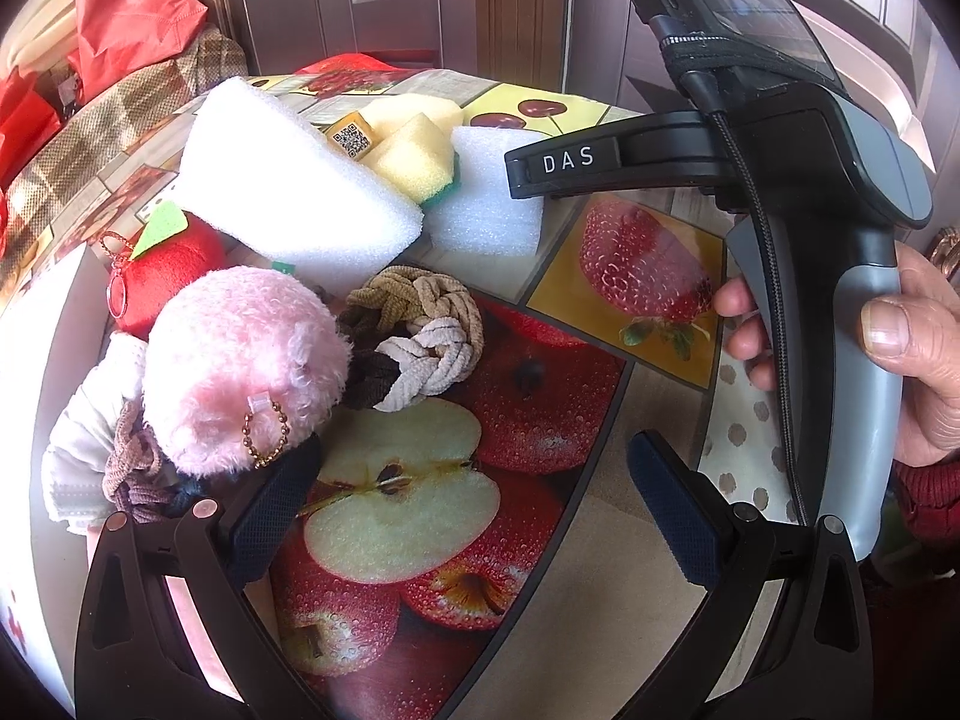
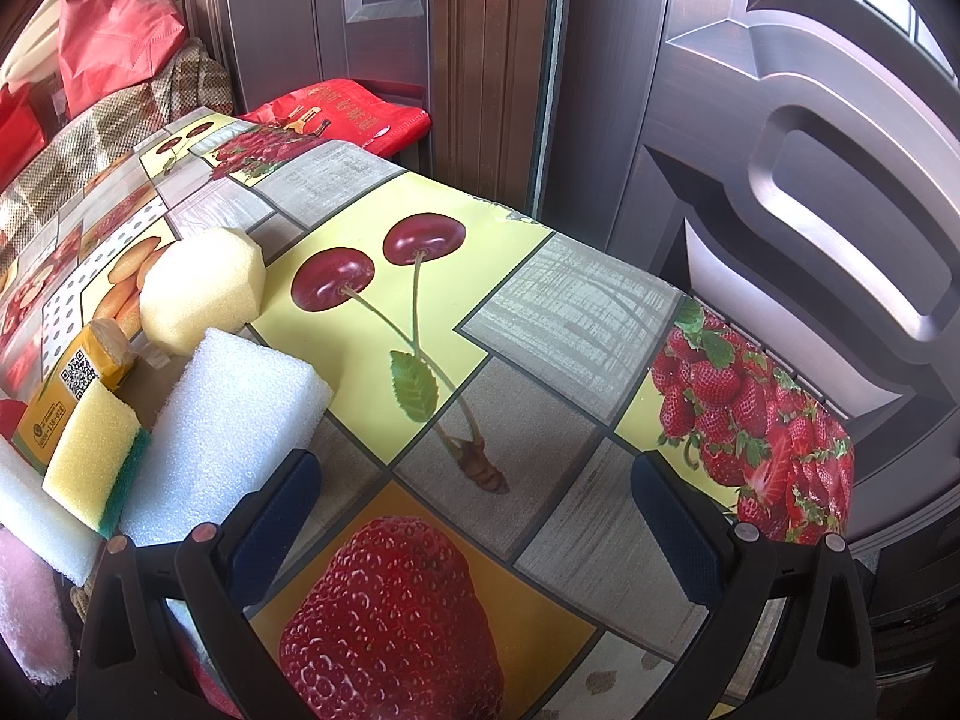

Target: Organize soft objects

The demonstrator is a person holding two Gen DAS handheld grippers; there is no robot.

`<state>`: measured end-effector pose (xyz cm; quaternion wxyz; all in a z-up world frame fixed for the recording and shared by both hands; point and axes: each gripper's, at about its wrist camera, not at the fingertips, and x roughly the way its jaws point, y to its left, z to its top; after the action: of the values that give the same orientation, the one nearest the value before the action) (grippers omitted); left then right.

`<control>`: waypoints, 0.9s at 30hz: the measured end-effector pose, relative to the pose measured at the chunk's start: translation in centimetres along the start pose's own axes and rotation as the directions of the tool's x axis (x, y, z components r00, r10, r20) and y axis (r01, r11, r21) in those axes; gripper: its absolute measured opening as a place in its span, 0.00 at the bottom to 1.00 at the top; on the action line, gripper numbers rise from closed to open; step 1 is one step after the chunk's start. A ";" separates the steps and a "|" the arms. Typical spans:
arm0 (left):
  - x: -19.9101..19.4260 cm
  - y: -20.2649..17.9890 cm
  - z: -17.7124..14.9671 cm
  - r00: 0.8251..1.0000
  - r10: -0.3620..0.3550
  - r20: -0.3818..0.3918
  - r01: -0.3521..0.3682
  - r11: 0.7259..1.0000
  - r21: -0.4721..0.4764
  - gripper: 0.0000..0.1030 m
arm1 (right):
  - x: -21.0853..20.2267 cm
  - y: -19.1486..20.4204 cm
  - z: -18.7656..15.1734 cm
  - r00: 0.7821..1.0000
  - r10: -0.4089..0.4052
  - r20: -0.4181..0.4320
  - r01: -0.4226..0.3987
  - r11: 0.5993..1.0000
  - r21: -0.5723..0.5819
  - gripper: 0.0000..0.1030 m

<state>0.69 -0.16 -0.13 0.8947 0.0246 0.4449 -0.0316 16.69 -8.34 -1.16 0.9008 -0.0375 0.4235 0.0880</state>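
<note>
Soft objects lie in a heap on the fruit-print tablecloth (image 1: 600, 570). In the left wrist view I see a pink plush ball (image 1: 240, 366), a red plush apple (image 1: 168, 270), braided rope knots (image 1: 420, 336), a large white foam block (image 1: 288, 180), a smaller white foam block (image 1: 486, 198) and a yellow-green sponge (image 1: 414, 159). My left gripper (image 1: 474, 498) is open and empty, just right of the pink ball. My right gripper (image 2: 474, 516) is open and empty over the table; its body (image 1: 828, 228) shows in the left view. The right view shows a foam block (image 2: 228, 420), the sponge (image 2: 90, 450) and a pale foam ball (image 2: 201, 288).
A small yellow box with a QR code (image 2: 66, 396) lies among the sponges. A white cloth (image 1: 90, 438) sits at the heap's left. Red bags (image 2: 114, 30) and a plaid blanket (image 2: 90, 138) lie beyond the table. A brown door (image 2: 780, 180) stands close behind the table edge.
</note>
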 end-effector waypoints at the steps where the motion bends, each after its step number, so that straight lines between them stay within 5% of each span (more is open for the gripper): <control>1: 0.1 0.2 0.2 1.000 0.000 0.000 0.000 1.000 0.000 0.99 | 0.0 0.0 0.0 1.000 0.000 0.000 0.000 1.000 0.000 1.00; 5: -0.5 -0.3 0.1 1.000 0.015 0.026 -0.016 1.000 0.006 0.99 | 0.0 0.0 0.0 1.000 0.001 -0.001 -0.001 1.000 0.001 1.00; 9: -5.7 -0.8 -0.6 0.976 -0.006 0.219 0.017 0.999 -0.049 0.99 | -0.1 -0.3 0.1 1.000 0.026 -0.001 -0.026 1.000 -0.001 1.00; 12: -11.3 0.5 -1.4 0.925 0.010 0.379 0.041 0.991 -0.126 1.00 | -0.4 -0.9 0.1 0.997 0.074 0.004 -0.074 0.997 -0.008 1.00; 15: -16.8 3.7 -3.4 0.856 0.098 0.508 0.031 0.970 -0.239 1.00 | -1.6 -3.2 -0.2 0.975 0.211 0.068 -0.216 0.974 0.073 1.00; 19: -21.1 8.5 -7.5 0.768 0.185 0.614 0.055 0.935 -0.350 1.00 | -4.2 -5.2 -0.6 0.902 0.367 0.229 -0.383 0.923 0.029 1.00; 20: -21.4 9.2 -8.5 0.761 0.208 0.614 0.040 0.930 -0.364 1.00 | -5.0 -5.3 -0.7 0.868 0.419 0.268 -0.428 0.903 -0.024 1.00; 21: -21.4 9.8 -9.0 0.773 0.226 0.593 0.018 0.926 -0.376 1.00 | -5.6 -5.2 -0.7 0.829 0.474 0.295 -0.472 0.878 -0.083 1.00; 23: -20.3 10.2 -9.8 0.826 0.224 0.518 -0.017 0.927 -0.374 1.00 | -6.9 -4.7 -0.8 0.764 0.567 0.307 -0.529 0.824 -0.204 1.00; 27: -15.9 7.7 -10.7 0.937 0.158 0.312 -0.056 0.948 -0.313 1.00 | -8.0 -2.4 -1.3 0.740 0.620 0.260 -0.499 0.766 -0.406 1.00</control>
<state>-16.80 8.88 6.20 0.9506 -0.0922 0.2848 0.0817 11.16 -11.92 4.17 0.8775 -0.0298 0.2130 0.4287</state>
